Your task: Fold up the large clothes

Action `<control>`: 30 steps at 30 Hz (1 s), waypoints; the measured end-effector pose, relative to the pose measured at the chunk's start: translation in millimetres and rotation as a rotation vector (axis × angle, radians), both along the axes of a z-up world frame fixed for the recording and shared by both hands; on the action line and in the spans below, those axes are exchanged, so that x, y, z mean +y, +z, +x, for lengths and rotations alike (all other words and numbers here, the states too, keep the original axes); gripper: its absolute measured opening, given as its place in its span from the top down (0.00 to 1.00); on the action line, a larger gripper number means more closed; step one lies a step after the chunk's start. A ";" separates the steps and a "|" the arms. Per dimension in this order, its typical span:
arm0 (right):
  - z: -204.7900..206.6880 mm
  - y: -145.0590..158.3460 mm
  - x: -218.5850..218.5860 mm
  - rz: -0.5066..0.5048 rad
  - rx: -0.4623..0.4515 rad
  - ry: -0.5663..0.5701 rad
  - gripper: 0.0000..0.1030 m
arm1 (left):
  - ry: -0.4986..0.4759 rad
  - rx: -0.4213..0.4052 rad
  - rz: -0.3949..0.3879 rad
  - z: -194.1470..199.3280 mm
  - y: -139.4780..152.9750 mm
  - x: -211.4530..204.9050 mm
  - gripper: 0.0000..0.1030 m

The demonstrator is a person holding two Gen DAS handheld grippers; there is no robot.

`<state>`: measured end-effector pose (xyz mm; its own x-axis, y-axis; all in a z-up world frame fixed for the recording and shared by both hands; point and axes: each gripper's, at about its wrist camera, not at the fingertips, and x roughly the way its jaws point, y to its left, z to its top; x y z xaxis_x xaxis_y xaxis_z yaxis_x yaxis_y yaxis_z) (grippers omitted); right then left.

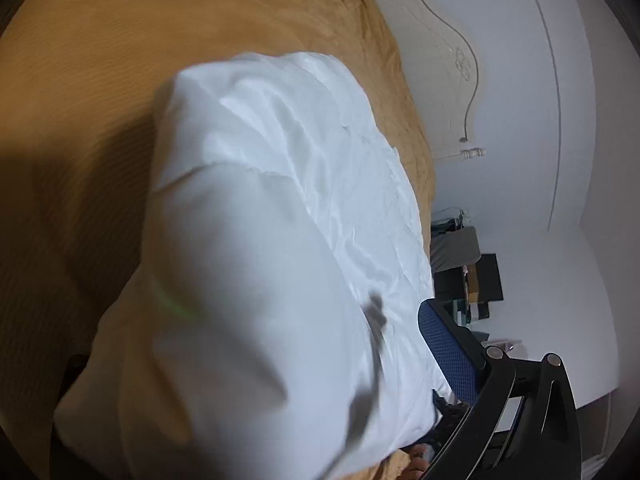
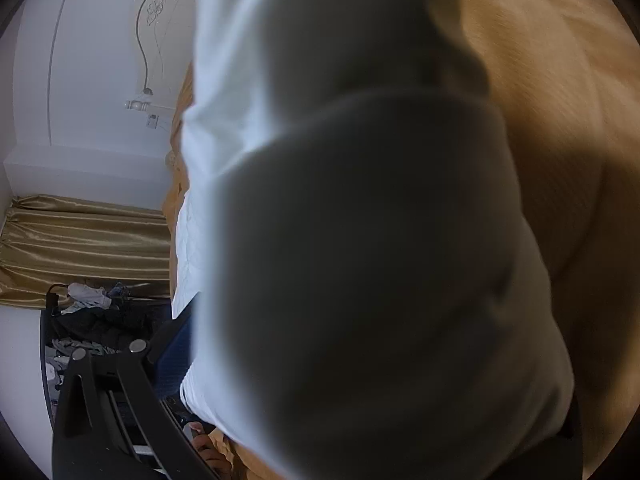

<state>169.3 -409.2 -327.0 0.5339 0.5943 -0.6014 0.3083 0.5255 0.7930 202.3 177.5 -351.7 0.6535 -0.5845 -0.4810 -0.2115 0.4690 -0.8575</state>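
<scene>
A large white garment [image 1: 280, 208] hangs over the mustard-yellow bedspread [image 1: 88, 80], its upper part lying on the bed. In the left wrist view it drapes over my left gripper; one blue-padded finger [image 1: 448, 348] shows at the lower right, the other is hidden under cloth. In the right wrist view the garment [image 2: 360, 240] fills most of the frame, blurred and close. My right gripper is mostly covered; one blue-padded finger [image 2: 176, 360] shows at the lower left. Both seem closed on the cloth, the jaws hidden.
A white ornate headboard [image 1: 440, 72] stands against the white wall behind the bed. A dark shelf with clutter [image 1: 472, 276] is beside the bed. Gold curtains [image 2: 80, 240] and a dark rack with clothes [image 2: 88, 320] show in the right wrist view.
</scene>
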 end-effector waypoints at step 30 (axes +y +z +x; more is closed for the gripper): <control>-134.6 88.9 -0.9 -0.431 0.151 -0.009 0.18 | 0.193 0.074 0.156 -167.5 58.8 98.8 0.27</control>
